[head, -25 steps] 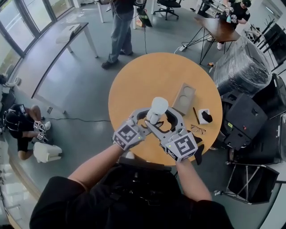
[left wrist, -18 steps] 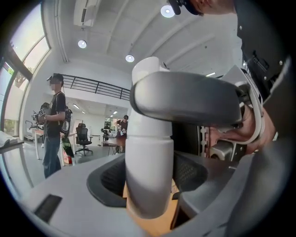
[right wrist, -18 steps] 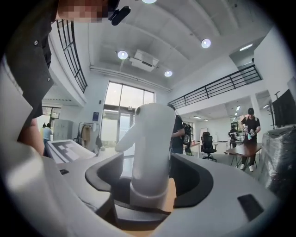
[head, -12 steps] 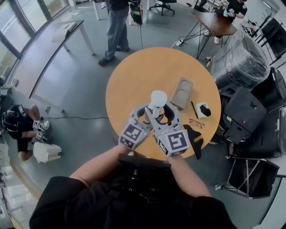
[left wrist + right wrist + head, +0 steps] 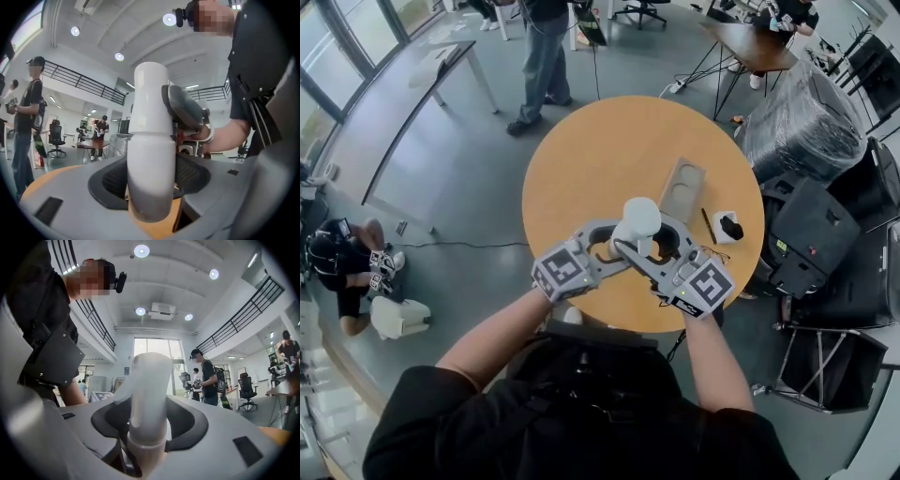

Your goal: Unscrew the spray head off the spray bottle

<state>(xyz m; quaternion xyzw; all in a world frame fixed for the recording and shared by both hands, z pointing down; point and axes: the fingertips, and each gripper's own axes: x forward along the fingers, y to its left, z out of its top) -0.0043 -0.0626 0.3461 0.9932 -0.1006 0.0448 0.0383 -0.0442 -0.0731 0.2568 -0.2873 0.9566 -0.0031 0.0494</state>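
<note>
A white spray bottle (image 5: 637, 217) stands over the near half of the round wooden table (image 5: 581, 159). My left gripper (image 5: 622, 242) comes in from the left and is shut on the bottle's body (image 5: 150, 154), whose white barrel fills the space between the dark pads (image 5: 110, 180). My right gripper (image 5: 650, 240) reaches in from the right at the top. Its jaws have just been closing, and they now hold the spray head (image 5: 149, 380) at its collar. The nozzle points left in the right gripper view. The bottle's base is hidden by the grippers.
A tan tray with two round hollows (image 5: 682, 190), a dark pen (image 5: 710, 226), a small white box holding something black (image 5: 728, 226) and eyeglasses (image 5: 713, 254) lie on the table's right side. A person stands beyond the table (image 5: 546, 56); another sits on the floor at the left (image 5: 342, 272).
The right gripper's marker cube has swung out to the right and the left one has shifted left. The bottle top sits slightly further right. The right jaws have narrowed around the spray head.
</note>
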